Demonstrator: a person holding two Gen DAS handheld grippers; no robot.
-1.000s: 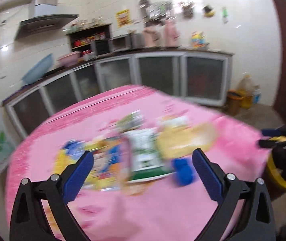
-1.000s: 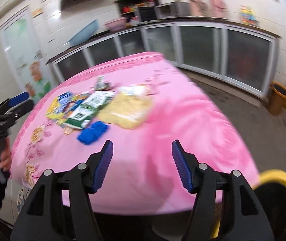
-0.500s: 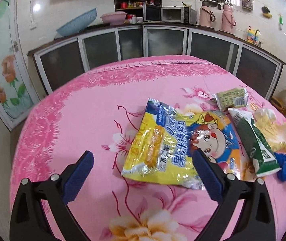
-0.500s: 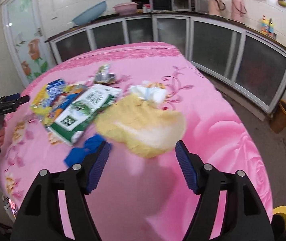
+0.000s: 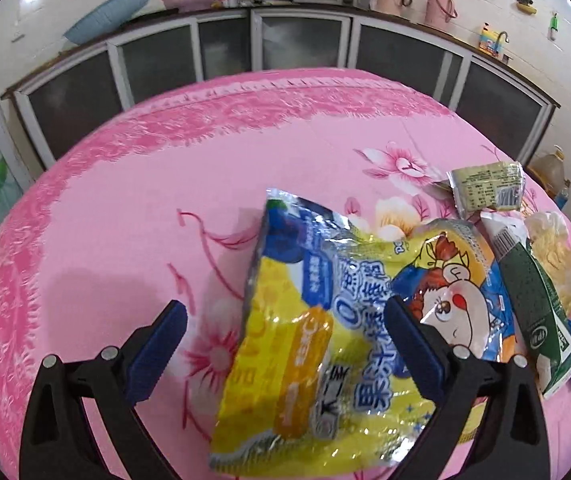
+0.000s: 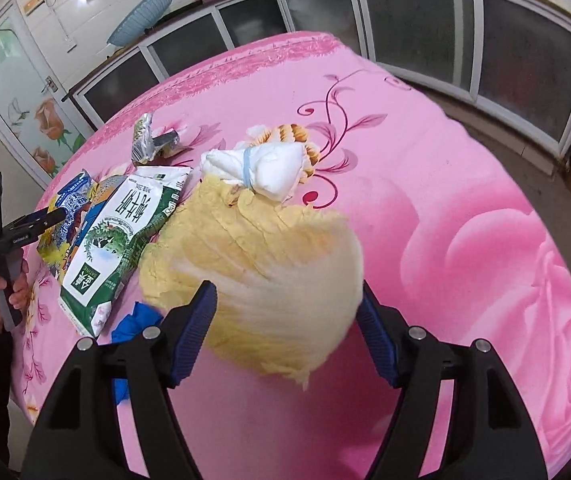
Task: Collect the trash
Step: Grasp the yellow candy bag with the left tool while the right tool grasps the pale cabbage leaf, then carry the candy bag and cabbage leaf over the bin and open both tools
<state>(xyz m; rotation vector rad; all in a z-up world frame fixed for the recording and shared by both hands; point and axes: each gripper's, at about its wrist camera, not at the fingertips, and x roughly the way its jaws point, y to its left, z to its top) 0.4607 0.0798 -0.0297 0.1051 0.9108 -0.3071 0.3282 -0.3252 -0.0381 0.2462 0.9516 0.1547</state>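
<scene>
Your left gripper (image 5: 285,344), jaws released, straddles a yellow snack bag (image 5: 309,360) on the pink bench (image 5: 125,208), while your right gripper (image 6: 287,332), also released, flanks a cabbage (image 6: 261,280).

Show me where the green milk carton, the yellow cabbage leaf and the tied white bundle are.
green milk carton (image 6: 119,242), right wrist view, on its printed front face.
yellow cabbage leaf (image 6: 269,276), right wrist view, on the leaf's middle.
tied white bundle (image 6: 273,168), right wrist view, on its wider white end.

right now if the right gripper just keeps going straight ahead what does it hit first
The right gripper, open, points at the yellow cabbage leaf lying between its fingers, so it would likely meet that first; the tied white wad lies beyond.
</scene>
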